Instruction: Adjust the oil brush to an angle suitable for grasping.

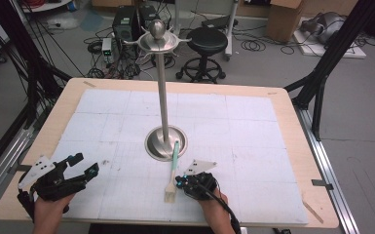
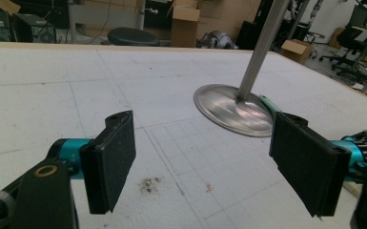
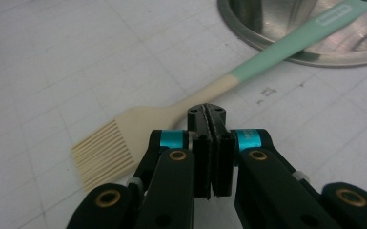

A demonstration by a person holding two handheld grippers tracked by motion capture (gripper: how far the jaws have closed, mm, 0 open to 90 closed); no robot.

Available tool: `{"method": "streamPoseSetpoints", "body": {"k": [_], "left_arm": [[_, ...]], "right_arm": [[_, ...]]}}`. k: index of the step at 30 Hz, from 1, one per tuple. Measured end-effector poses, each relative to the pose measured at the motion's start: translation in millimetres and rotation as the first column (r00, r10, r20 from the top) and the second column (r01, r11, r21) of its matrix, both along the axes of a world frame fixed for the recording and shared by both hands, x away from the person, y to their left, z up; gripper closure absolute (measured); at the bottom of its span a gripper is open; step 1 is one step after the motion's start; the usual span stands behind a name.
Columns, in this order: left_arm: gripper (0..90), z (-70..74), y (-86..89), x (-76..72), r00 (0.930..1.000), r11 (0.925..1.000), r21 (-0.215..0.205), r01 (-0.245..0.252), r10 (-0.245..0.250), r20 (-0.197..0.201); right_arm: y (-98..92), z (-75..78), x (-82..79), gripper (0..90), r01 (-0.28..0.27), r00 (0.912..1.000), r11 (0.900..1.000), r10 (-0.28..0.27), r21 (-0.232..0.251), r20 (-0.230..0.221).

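Observation:
A pastry brush (image 1: 172, 175) with a mint and cream handle and pale bristles lies on the white mat, its handle tip resting on the base of a metal stand (image 1: 165, 141). My right gripper (image 1: 180, 181) sits just right of the brush near the front edge. In the right gripper view its jaws (image 3: 212, 114) are shut pad to pad with nothing between them, their tips close to the neck of the brush (image 3: 209, 90). My left gripper (image 1: 85, 163) rests at the front left, open and empty (image 2: 205, 162), and faces the stand's base (image 2: 229, 109).
The stand's tall pole (image 1: 163, 92) rises from the mat's middle to a hooked top disc (image 1: 158, 41). A wooden table rim (image 1: 292, 112) frames the gridded mat. A stool (image 1: 207, 41), boxes and cables stand on the floor beyond the far edge.

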State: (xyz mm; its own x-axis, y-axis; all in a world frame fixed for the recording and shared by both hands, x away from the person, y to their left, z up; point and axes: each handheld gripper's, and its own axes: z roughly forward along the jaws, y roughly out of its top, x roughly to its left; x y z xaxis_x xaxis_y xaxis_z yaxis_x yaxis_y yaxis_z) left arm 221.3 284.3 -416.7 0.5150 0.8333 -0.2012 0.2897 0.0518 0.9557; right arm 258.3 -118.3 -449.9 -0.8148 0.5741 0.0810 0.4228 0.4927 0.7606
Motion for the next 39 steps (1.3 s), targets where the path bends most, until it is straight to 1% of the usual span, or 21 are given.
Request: {"method": "streamPoseSetpoints", "body": {"k": [2,3,7,12,14,15,16,17,18,20,22,23,24,26,29,31,32,35,37,38,39], "left_arm": [[24.5,-0.1,-0.5,0.2,1.0,1.0,0.004,0.002,-0.002,-0.001],[24.5,-0.2,-0.6,0.2,1.0,1.0,0.008,0.003,-0.003,-0.003],[24.7,-0.5,0.4,0.7,1.0,0.9999,0.01,0.002,-0.002,-0.007],[24.7,-0.5,2.7,1.1,0.9999,1.0,0.004,-0.005,0.005,-0.01],[24.7,-0.6,2.6,1.1,0.9999,1.0,0.002,-0.006,0.006,-0.011],[24.7,-0.6,2.4,1.1,0.9999,1.0,0.003,-0.005,0.005,-0.01],[24.8,-0.7,2.0,1.1,0.9999,1.0,0.006,-0.001,0.001,-0.013],[24.8,-0.7,2.0,1.1,0.9999,1.0,0.006,-0.001,0.001,-0.013],[24.8,-0.7,1.7,1.1,0.9999,1.0,0.006,-0.002,0.002,-0.014],[24.8,-0.8,1.5,1.2,0.9999,1.0,0.006,-0.001,0.001,-0.015],[24.8,-0.7,2.1,1.1,0.9999,1.0,0.006,-0.002,0.002,-0.015],[24.9,-0.7,2.1,1.1,0.9999,1.0,0.006,-0.002,0.002,-0.015],[24.9,-0.6,2.3,1.1,0.9999,1.0,0.004,-0.005,0.005,-0.015],[24.9,-0.6,2.6,1.1,0.9999,1.0,0.004,-0.005,0.005,-0.014],[24.9,-0.4,3.2,1.1,0.9999,1.0,0.002,-0.008,0.008,-0.015],[24.9,-0.4,3.8,1.1,0.9999,1.0,-0.001,-0.009,0.009,-0.014],[24.9,-0.2,4.3,0.9,0.9998,0.9999,-0.003,-0.01,0.01,-0.016],[24.9,0.2,5.8,0.4,0.9999,0.9999,-0.008,-0.011,0.011,-0.013],[24.9,-0.2,6.2,0.7,0.9999,0.9999,-0.008,-0.01,0.01,-0.014],[24.9,-0.3,6.0,0.8,0.9998,1.0,-0.007,-0.007,0.007,-0.018],[24.9,-0.4,5.7,0.9,0.9998,1.0,-0.006,-0.004,0.004,-0.019]], "right_arm": [[5.4,0.7,-1.1,89.3,-0.019,0.9998,1.0,0.019,-0.005,-0.005],[5.4,0.7,-1.1,89.3,-0.019,0.9998,1.0,0.019,-0.005,-0.005],[16.4,1.7,-0.4,89.3,-0.064,0.9979,0.998,0.064,-0.008,-0.013],[27.4,3.0,1.4,89.3,-0.082,0.9964,0.997,0.082,-0.015,-0.023],[38.2,4.2,2.7,89.3,-0.098,0.9948,0.995,0.098,-0.025,-0.029],[38.2,4.2,2.7,89.3,-0.098,0.9948,0.995,0.098,-0.025,-0.029],[46.9,5.0,4.4,89.2,-0.116,0.9929,0.993,0.115,-0.031,-0.029],[46.9,5.0,4.4,89.2,-0.116,0.9929,0.993,0.115,-0.031,-0.029],[53.8,5.5,5.2,89.3,-0.127,0.9916,0.991,0.126,-0.036,-0.031],[57.9,5.8,5.3,89.3,-0.131,0.991,0.991,0.13,-0.036,-0.034],[68.4,6.0,6.2,89.3,-0.148,0.9884,0.988,0.147,-0.035,-0.038],[68.4,6.0,6.2,89.3,-0.148,0.9884,0.988,0.147,-0.035,-0.038],[74.9,6.0,7.2,89.3,-0.158,0.9869,0.987,0.157,-0.035,-0.039],[81.6,6.5,7.3,89.3,-0.16,0.9862,0.986,0.159,-0.035,-0.048],[93.6,6.2,7.4,89.3,-0.175,0.984,0.984,0.173,-0.031,-0.042],[97.4,5.8,7.9,89.3,-0.176,0.9837,0.984,0.175,-0.028,-0.041],[102.9,5.5,8.8,89.3,-0.172,0.9844,0.985,0.171,-0.025,-0.039],[102.6,7.0,8.9,89.3,-0.169,0.9851,0.986,0.169,-0.01,-0.033],[94.9,12.8,7.4,89.3,-0.156,0.9877,0.988,0.156,0.009,-0.01],[87.9,16.8,7.0,89.3,-0.151,0.9886,0.988,0.151,0.023,0.005],[68.6,25.3,5.9,89.2,-0.118,0.9926,0.992,0.117,0.051,0.034]]}}
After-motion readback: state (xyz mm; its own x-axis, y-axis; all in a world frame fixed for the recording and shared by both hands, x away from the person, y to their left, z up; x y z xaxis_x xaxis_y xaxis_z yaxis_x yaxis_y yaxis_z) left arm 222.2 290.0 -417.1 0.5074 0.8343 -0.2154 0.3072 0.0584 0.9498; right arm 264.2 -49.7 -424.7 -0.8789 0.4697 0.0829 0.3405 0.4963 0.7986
